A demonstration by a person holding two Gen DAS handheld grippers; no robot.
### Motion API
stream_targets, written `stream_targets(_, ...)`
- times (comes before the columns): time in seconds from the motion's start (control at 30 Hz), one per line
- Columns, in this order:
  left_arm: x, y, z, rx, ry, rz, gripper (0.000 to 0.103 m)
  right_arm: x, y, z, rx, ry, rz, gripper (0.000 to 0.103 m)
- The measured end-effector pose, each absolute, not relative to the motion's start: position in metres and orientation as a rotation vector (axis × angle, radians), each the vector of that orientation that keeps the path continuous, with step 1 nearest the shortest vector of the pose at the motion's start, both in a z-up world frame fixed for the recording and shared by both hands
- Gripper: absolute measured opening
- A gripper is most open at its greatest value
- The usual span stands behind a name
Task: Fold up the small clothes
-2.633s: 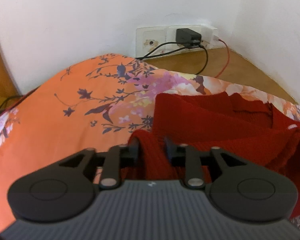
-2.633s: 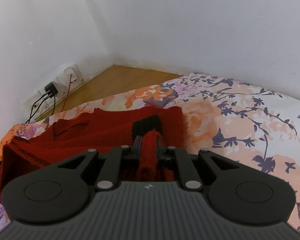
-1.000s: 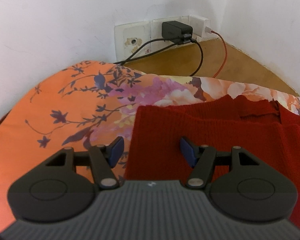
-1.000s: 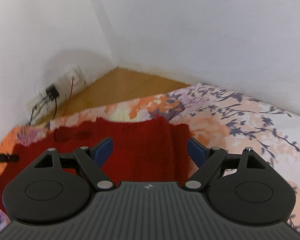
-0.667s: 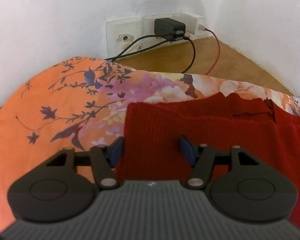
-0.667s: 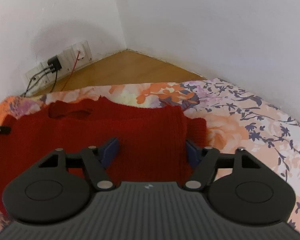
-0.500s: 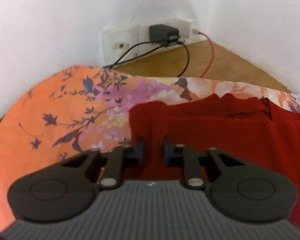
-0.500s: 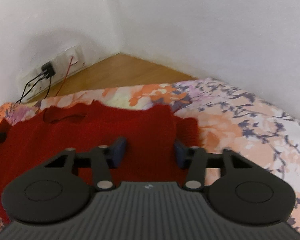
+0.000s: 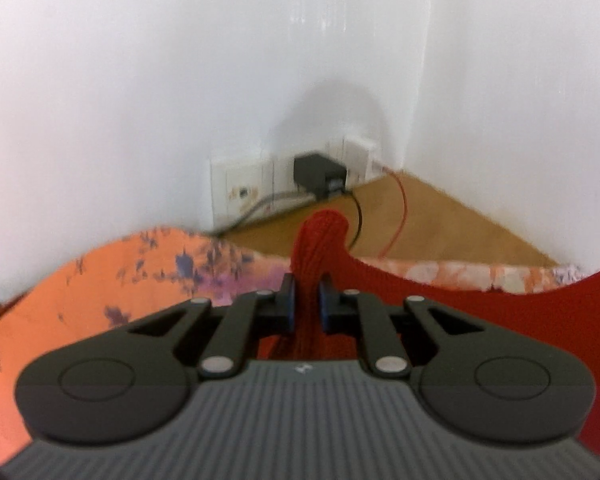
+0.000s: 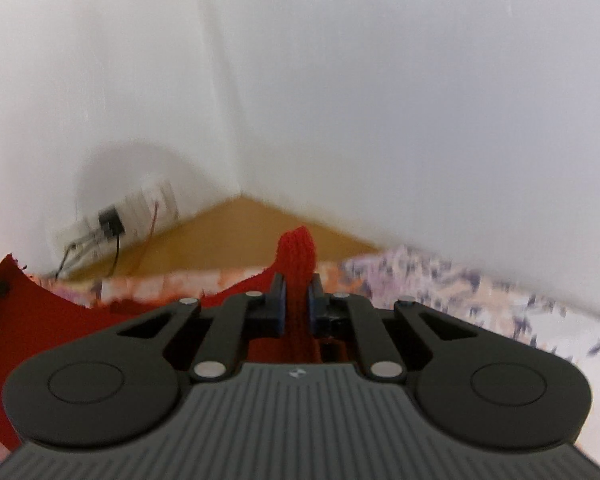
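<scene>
Left wrist view: both tongs, open a second ago, now pinch the red sweater [image 9: 318, 236], lifting its edge off the bedspread [image 9: 100, 280]; left tongs [image 9: 307, 304], right tongs [image 10: 296, 300]; another fold beginning.

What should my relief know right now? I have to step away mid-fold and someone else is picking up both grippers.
Left gripper: shut on a pinched tuft of the red knitted sweater.
Right gripper: shut on another tuft of the same sweater.
The sweater's edge sags in a curve between the two grips, raised above the orange floral bedsheet.
Done: both grips taken, edge raised.
Left: carry the edge over, lay it flat, release, and probably finish any further folds.
</scene>
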State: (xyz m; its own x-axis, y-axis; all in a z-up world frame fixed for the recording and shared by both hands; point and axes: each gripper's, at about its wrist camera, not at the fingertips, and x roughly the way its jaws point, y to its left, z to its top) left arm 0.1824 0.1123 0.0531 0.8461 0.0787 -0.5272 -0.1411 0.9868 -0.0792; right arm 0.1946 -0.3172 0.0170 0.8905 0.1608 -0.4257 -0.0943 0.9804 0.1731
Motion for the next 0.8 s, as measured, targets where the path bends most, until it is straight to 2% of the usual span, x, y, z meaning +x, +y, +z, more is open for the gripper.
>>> stream_targets(0.1,0.197,0.114,0.054,-0.123,0.545,0.131,0.013,0.2,-0.315,0.029,0.128,0.407,0.111,0.01)
stream_targets(0.23,0.22,0.118,0.037,-0.142,0.588,0.142,0.013,0.22,-0.312,0.02,0.097,0.433,0.081,0.01)
stream_targets(0.63,0.253,0.114,-0.02,-0.042,0.757,0.182,0.018,0.27,-0.31,-0.047,0.045,0.667,0.039,0.011)
stream_targets(0.8,0.252,0.107,-0.022,0.018,0.759,0.199,0.032,0.272,-0.317,-0.058,0.104,0.693,0.044,0.013)
